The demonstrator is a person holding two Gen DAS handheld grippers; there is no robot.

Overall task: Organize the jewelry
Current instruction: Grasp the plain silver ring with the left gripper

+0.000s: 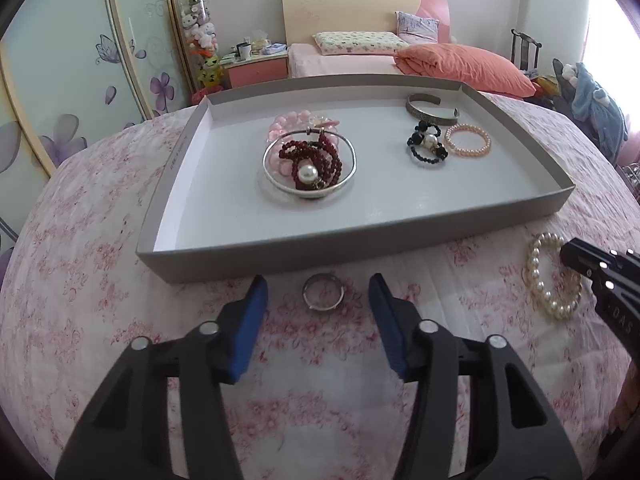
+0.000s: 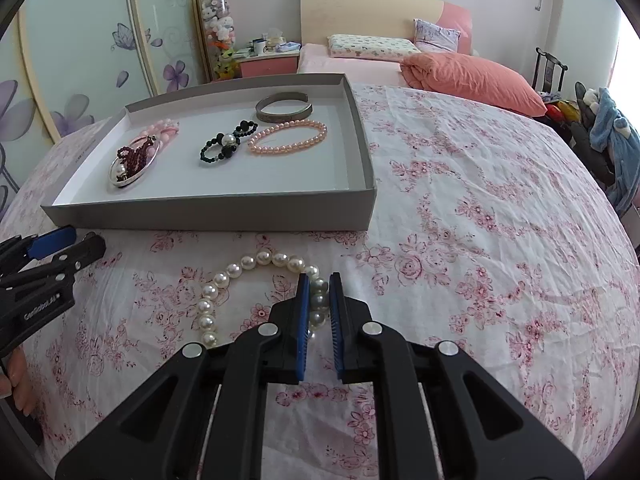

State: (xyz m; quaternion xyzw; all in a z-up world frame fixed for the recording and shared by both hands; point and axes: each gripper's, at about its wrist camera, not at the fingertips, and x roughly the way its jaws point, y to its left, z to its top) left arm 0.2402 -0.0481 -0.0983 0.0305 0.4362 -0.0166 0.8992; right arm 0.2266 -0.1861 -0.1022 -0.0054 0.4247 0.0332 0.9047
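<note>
A small silver ring point(image 1: 323, 292) lies on the floral cloth just before the grey tray point(image 1: 280, 258). My left gripper point(image 1: 319, 284) is open, its blue pads on either side of the ring without touching it. A white pearl bracelet point(image 2: 224, 280) lies on the cloth to the right; my right gripper point(image 2: 319, 280) is shut on its far side, with pearls pinched between the pads. The same bracelet point(image 1: 538, 280) and the right gripper point(image 1: 570, 254) show at the right edge of the left wrist view.
In the tray point(image 2: 208, 214) lie a silver bangle with dark red beads point(image 1: 310, 168), pink beads point(image 1: 286, 124), a black bead bracelet point(image 1: 426, 144), a pink pearl bracelet point(image 1: 468, 140) and a metal cuff point(image 1: 430, 110). A bed and a wardrobe stand behind.
</note>
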